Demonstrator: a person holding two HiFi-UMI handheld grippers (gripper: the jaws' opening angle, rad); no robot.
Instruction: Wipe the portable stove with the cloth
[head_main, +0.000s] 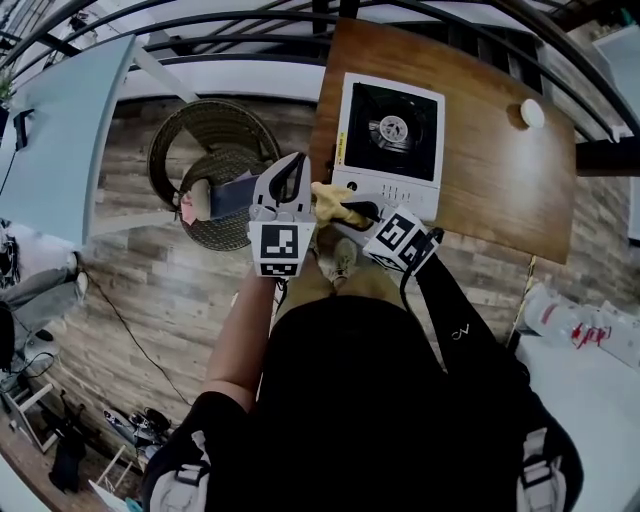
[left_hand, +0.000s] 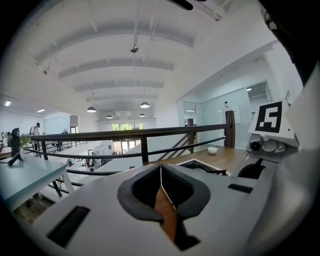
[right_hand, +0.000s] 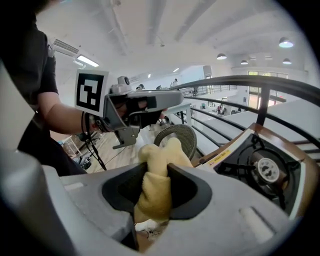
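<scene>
Holding the cloth (right_hand: 160, 150) bunched in my right gripper (right_hand: 156, 175), jaws clamped on its middle with a yellow tuft poking out past the tips, I read the coming move as a short push forward and to my right. The portable stove (head_main: 392, 130) sits on the table (head_main: 500, 190). The cloth is at the stove's near left corner, by the front control strip, touching it or just above it; I cannot tell which. The burner and black top lie beyond that corner, so the wipe should run away from me across the stove. My left gripper (left_hand: 161, 175) is pressed together on nothing, off the stove's left side past the table edge, so the right is the nearer one
</scene>
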